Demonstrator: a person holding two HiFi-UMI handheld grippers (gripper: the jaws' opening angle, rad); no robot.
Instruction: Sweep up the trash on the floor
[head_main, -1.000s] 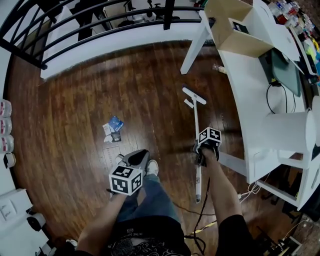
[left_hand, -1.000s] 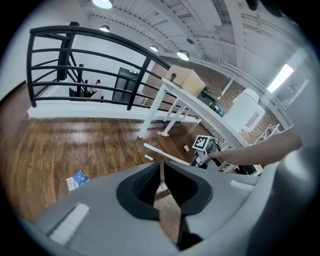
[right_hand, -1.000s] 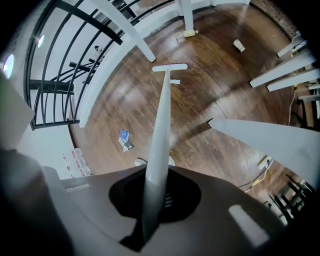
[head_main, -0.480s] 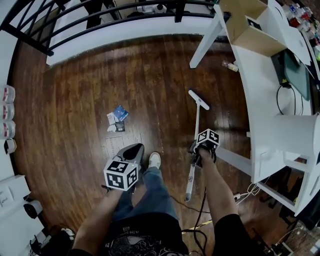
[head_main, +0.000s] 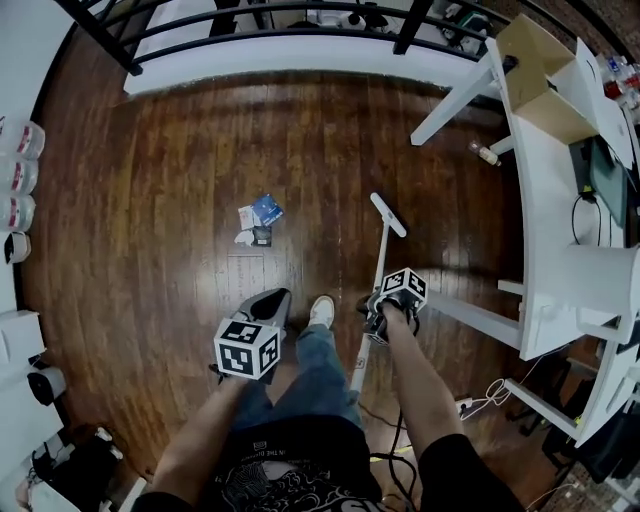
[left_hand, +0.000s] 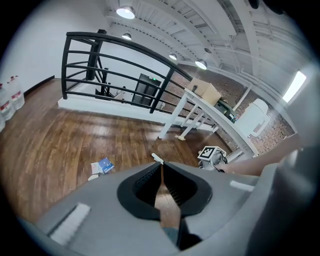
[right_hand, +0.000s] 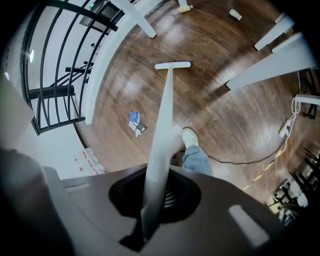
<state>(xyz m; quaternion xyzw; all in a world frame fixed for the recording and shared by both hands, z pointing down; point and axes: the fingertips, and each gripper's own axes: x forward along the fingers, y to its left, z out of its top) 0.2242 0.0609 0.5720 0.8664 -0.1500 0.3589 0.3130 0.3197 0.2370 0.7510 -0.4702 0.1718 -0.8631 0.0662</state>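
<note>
Dark wood floor (head_main: 170, 200) here. The trash (head_main: 258, 220), a few small blue and white wrappers, lies at about 12 o'clock from the left tool (head_main: 272, 300), whose jaws are pinched together on nothing. The right tool (head_main: 372, 320) is clamped on the white broom (head_main: 381, 250) handle, and the broom head rests on the floor at the trash's 3 o'clock.
</note>
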